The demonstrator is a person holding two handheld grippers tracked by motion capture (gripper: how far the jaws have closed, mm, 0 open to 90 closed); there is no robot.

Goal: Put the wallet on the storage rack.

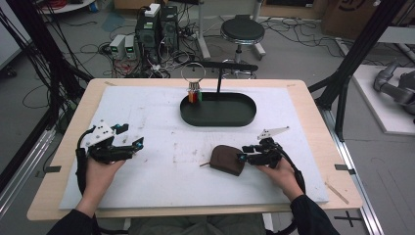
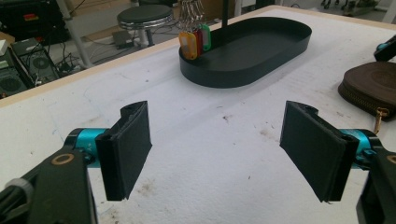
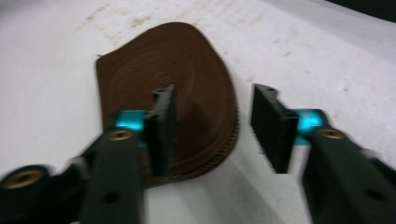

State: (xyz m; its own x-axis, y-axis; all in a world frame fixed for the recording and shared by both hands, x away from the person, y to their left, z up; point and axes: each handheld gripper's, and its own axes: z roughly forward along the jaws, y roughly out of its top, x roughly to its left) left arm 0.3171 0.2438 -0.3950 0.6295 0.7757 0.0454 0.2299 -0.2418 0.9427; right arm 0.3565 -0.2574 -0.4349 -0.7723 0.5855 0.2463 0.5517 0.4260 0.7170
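A brown leather zip pouch lies flat on the white mat, right of centre, its zip pull sticking out to the left. My right gripper reaches its right end. In the right gripper view one jaw sits over the pouch and the other stands beside its zipped edge on the mat. A gap shows between the pads, so my right gripper is open and not pressing. At the mat's left my left gripper is held wide open with nothing between its jaws. From the left gripper the pouch shows far right.
A black oval tray with an upright post stands at the back centre. A key ring with coloured tags hangs at its left end, also seen as tags over the tray wall. A stool, computers and cables are beyond the table.
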